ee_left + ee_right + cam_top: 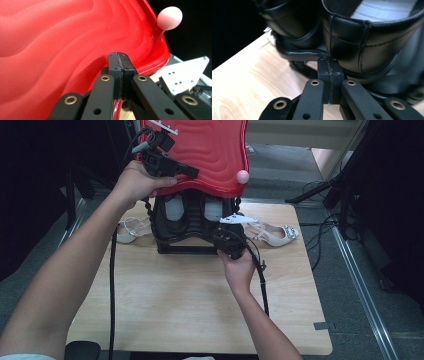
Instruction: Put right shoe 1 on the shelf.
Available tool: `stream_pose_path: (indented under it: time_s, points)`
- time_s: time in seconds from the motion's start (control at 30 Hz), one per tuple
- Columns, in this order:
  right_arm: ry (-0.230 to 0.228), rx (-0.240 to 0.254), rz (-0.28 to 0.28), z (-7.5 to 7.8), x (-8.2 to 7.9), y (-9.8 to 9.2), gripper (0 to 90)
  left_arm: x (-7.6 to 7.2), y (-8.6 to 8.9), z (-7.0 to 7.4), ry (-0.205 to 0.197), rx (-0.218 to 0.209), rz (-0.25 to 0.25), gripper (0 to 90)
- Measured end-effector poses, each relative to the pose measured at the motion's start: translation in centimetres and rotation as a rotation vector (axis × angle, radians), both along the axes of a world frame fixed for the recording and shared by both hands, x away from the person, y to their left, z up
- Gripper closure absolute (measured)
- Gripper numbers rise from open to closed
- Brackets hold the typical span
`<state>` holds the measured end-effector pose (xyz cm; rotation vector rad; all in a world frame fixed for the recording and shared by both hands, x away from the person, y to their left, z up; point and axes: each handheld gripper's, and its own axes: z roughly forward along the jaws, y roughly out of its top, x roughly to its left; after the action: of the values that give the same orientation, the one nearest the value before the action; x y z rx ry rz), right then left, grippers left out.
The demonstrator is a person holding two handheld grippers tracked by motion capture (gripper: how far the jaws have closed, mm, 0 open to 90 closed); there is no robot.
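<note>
no readable text, labels, brands or numbers anywhere

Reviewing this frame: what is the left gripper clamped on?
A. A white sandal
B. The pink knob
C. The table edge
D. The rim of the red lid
D: in the left gripper view the left gripper has its jaws shut on the rim of the raised red lid, with the pink knob off to the side.

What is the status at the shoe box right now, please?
Left gripper shut, at the raised red lid. Right gripper shut, against the black shoes in the box. Pale sandals flank the box, clear of both.
</note>
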<state>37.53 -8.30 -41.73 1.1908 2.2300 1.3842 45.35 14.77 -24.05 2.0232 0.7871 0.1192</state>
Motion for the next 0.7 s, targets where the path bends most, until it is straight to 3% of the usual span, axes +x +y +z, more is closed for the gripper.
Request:
stream_pose_path:
  time_s: [0.1,0.2,0.3,0.37,0.5,0.6,0.7]
  points:
    - [0.012,0.001,-0.013,0.0,0.5,-0.7,90.0,0.0,0.0,0.0,0.000,0.001,0.001,90.0]
    - [0.005,-0.041,-0.043,-0.1,1.0,-1.1,90.0,0.0,0.0,0.0,-0.001,0.002,-0.001,90.0]
    - [0.026,-0.005,-0.052,-0.4,1.3,-1.8,90.0,0.0,0.0,0.0,0.004,-0.002,0.007,90.0]
    - [0.018,-0.005,-0.042,-0.5,1.0,-2.0,90.0,-0.1,-0.1,0.0,0.001,0.000,0.008,90.0]
    - [0.044,0.024,-0.008,-0.1,0.3,-2.5,90.0,-0.7,-1.0,0.5,-0.060,0.074,0.040,90.0]
    - [0.043,0.026,0.030,0.0,-0.5,-2.7,90.0,-1.2,-1.3,1.0,-0.063,0.061,0.028,83.0]
    - [0.041,0.034,0.066,0.0,-1.2,-3.0,90.0,-2.2,-1.2,1.7,-0.065,0.056,0.011,82.3]
